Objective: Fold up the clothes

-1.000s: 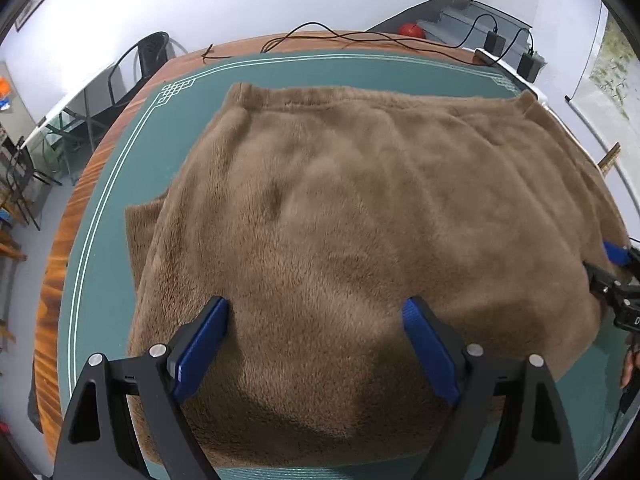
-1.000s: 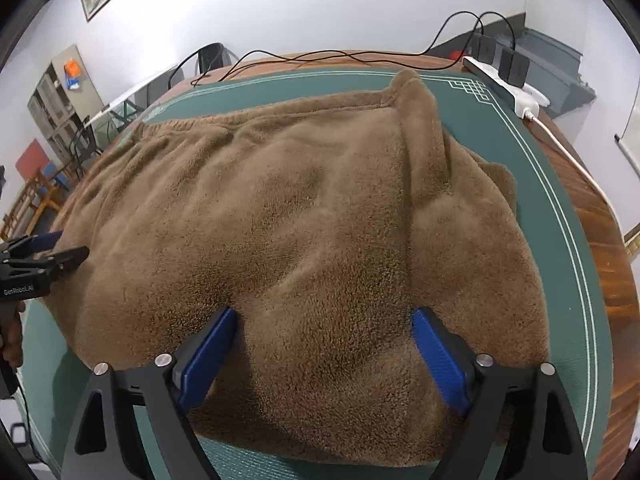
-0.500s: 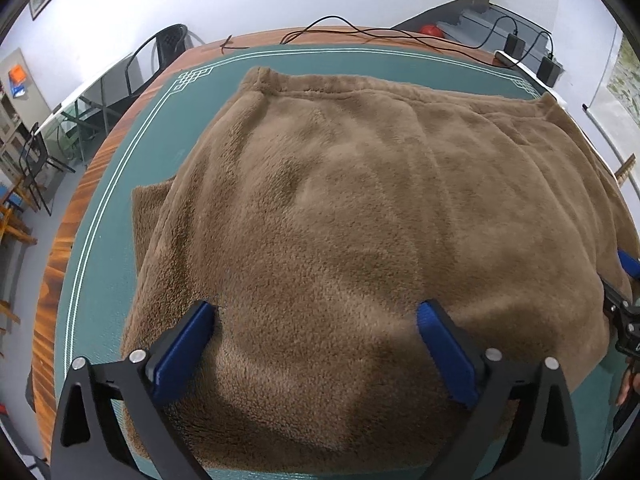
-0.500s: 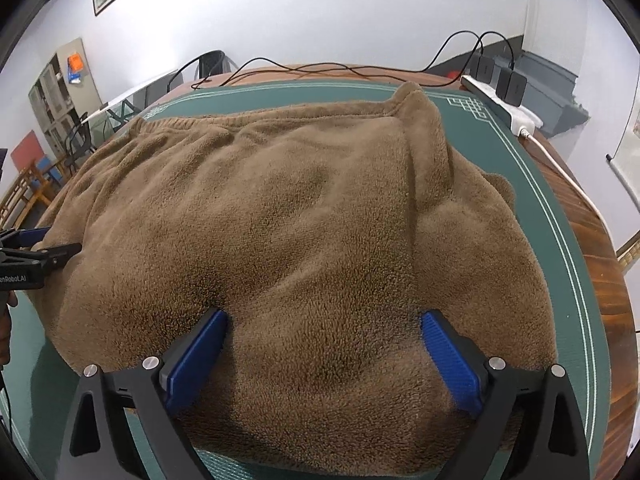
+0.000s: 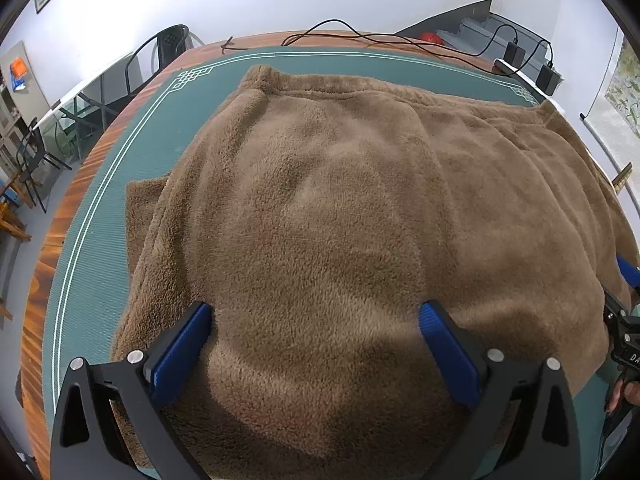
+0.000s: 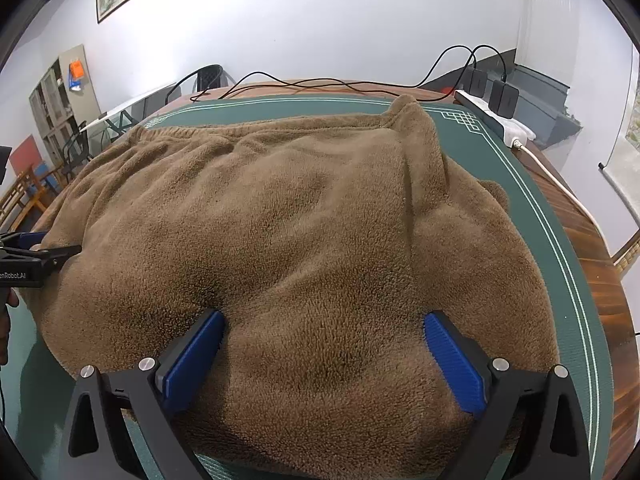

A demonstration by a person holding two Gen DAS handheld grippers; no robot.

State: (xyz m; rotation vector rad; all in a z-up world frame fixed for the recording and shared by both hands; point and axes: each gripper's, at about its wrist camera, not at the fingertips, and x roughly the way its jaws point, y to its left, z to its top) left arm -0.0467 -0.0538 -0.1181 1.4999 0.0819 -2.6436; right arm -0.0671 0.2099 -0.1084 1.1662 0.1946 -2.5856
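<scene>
The left gripper (image 5: 314,328), black-framed with blue ribbed pads, is angling steeply downward, its jaws standing wide after just opening, soft brown fabric lying between them but not pinched. The matching right gripper (image 6: 322,334) is tilting down likewise, jaws also just spread wide, nothing clamped. A hand (image 6: 5,312) is showing dimly behind the left tool's handle.

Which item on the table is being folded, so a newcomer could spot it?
A green mat covers the wooden table. Spread over most of it lies the brown fleece garment, the only fuzzy, soft thing there; the rest is thin black cables.
</scene>
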